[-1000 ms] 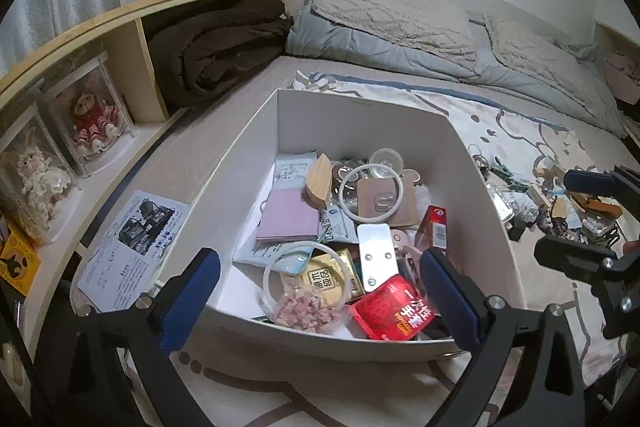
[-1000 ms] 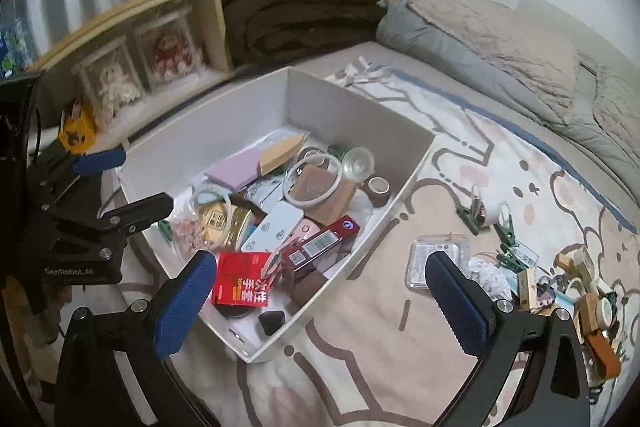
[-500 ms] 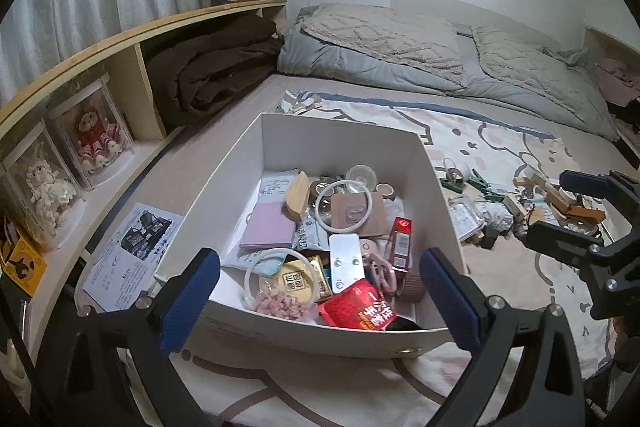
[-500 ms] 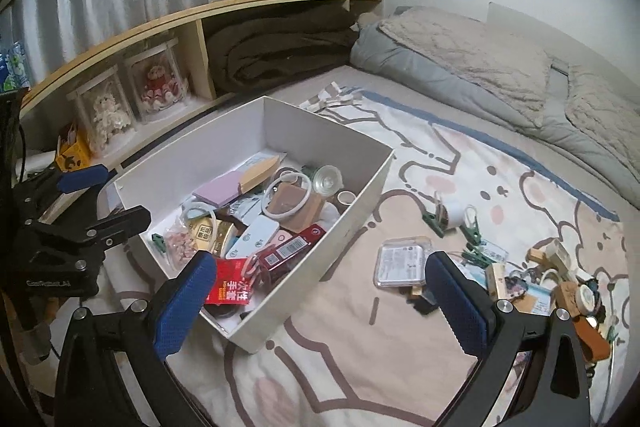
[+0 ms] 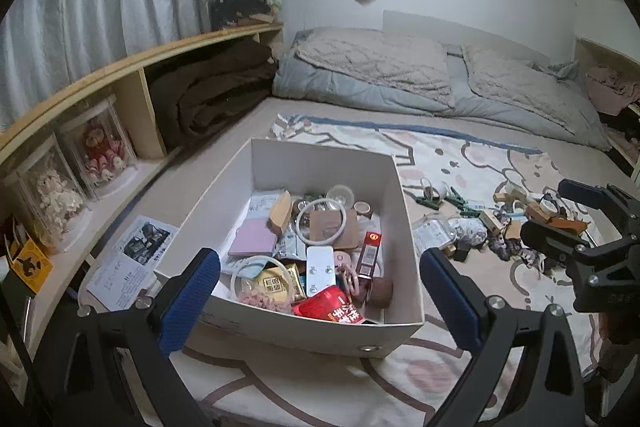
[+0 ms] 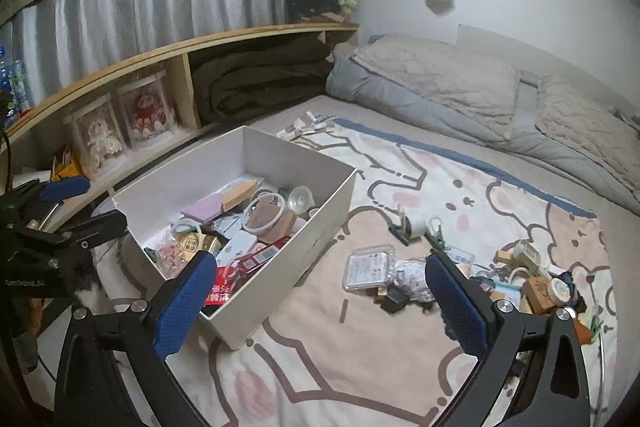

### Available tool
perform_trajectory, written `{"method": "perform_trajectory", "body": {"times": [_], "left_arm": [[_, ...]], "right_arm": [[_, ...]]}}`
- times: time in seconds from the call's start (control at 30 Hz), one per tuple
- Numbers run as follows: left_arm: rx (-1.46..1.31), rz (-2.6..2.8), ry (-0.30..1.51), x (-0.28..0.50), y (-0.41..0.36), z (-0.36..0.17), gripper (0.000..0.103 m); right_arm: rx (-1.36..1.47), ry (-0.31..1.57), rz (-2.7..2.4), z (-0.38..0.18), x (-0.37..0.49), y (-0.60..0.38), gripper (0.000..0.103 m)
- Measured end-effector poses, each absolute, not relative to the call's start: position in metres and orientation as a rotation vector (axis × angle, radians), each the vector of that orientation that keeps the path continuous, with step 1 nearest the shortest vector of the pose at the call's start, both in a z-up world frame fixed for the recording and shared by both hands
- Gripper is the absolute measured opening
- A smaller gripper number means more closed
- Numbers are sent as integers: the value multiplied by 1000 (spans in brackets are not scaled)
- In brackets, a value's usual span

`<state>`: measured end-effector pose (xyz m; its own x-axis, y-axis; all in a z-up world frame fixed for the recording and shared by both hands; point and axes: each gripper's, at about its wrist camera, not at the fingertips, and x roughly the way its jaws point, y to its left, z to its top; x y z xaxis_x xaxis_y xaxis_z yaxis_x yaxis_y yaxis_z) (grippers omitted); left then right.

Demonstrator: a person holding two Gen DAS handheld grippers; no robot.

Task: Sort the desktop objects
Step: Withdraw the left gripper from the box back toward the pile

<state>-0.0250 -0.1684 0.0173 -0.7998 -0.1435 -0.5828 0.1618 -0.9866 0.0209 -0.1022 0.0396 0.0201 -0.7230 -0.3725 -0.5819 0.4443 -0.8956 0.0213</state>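
Note:
A white box [image 5: 394,195] [image 6: 320,227] sits on the patterned bed cover and holds several small items: a red packet [image 5: 334,309], a white ring [image 5: 322,221], a pink pad [image 5: 254,242]. Loose items lie to its right: a clear plastic case [image 6: 370,266], green clips [image 6: 436,237], wooden blocks [image 6: 538,291]. My left gripper [image 5: 320,303] is open and empty, raised in front of the box. My right gripper [image 6: 320,303] is open and empty, raised over the cover right of the box. Each gripper shows in the other's view.
A wooden shelf [image 5: 132,67] with display jars [image 5: 100,151] and a brown blanket [image 5: 216,95] runs along the left. A printed sheet [image 5: 134,259] lies beside the box. Grey bedding [image 5: 400,75] lies at the back.
Both grippers have pulled back and up from the box, so the box and loose items look smaller and farther. Both stay open and empty.

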Motion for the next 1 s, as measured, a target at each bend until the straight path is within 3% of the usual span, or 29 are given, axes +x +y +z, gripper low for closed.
{"method": "perform_trajectory", "body": {"times": [0.53, 1.0], "left_arm": [[822, -2883, -34, -4, -133, 24, 101], [720, -2986, 10, 6, -111, 25, 101]], "right_arm": [[741, 147, -2681, 25, -73, 76, 103], [698, 97, -2813, 17, -53, 117, 103]]}}
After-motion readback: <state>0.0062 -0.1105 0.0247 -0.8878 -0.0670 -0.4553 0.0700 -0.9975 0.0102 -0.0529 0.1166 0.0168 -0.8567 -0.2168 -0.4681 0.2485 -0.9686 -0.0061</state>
